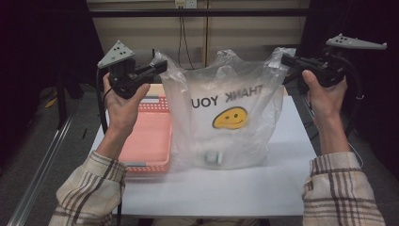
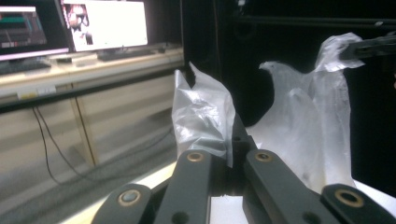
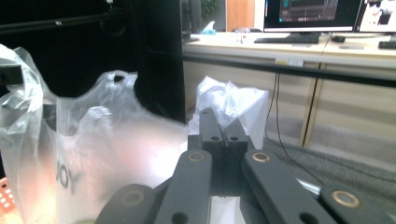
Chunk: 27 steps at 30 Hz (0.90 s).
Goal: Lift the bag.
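Both grippers, left (image 1: 160, 67) and right (image 1: 285, 60), are clamped on the handles of the bag (image 1: 226, 117), standing mid-desk beside the basket (image 1: 150, 141); thin plastic might tear or slip free if pulled apart

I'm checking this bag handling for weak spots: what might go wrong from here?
1. The left gripper and right gripper each pinch only a thin handle of the plastic bag; the film may slip or tear.
2. The small box inside could slide and tip the bag.
3. The bag might snag the pink basket beside it.
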### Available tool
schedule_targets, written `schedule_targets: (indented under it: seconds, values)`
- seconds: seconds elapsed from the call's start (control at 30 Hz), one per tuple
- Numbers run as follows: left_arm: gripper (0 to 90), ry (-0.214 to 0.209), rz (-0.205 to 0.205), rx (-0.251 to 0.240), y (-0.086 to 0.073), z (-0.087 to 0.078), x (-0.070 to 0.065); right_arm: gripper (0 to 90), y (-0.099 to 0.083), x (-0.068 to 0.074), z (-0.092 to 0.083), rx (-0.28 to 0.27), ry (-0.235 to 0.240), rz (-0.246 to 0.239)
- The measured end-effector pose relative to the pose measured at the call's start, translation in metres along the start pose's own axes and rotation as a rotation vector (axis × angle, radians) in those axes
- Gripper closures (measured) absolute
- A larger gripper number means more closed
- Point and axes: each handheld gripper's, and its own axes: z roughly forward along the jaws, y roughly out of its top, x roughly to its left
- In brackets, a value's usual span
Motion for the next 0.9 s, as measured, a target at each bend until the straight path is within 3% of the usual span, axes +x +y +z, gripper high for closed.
schedule_targets:
  seconds: [0.13,0.5,0.77,0.9]
  values:
    - [90.0,0.004,-0.025,0.020,-0.011,0.007,0.006,90.0,-0.014,-0.004,0.005,0.025,0.007,0.011]
    - [84.6,-0.014,-0.021,0.057,-0.025,0.013,0.005,90.0,-0.033,-0.005,0.012,0.085,0.004,0.012]
    - [66.7,-0.022,-0.022,0.053,-0.026,0.010,0.003,88.7,-0.031,-0.002,0.007,0.087,-0.004,-0.003]
    - [52.7,-0.031,-0.013,0.066,-0.030,0.012,0.003,87.0,-0.033,-0.003,0.003,0.091,-0.012,-0.003]
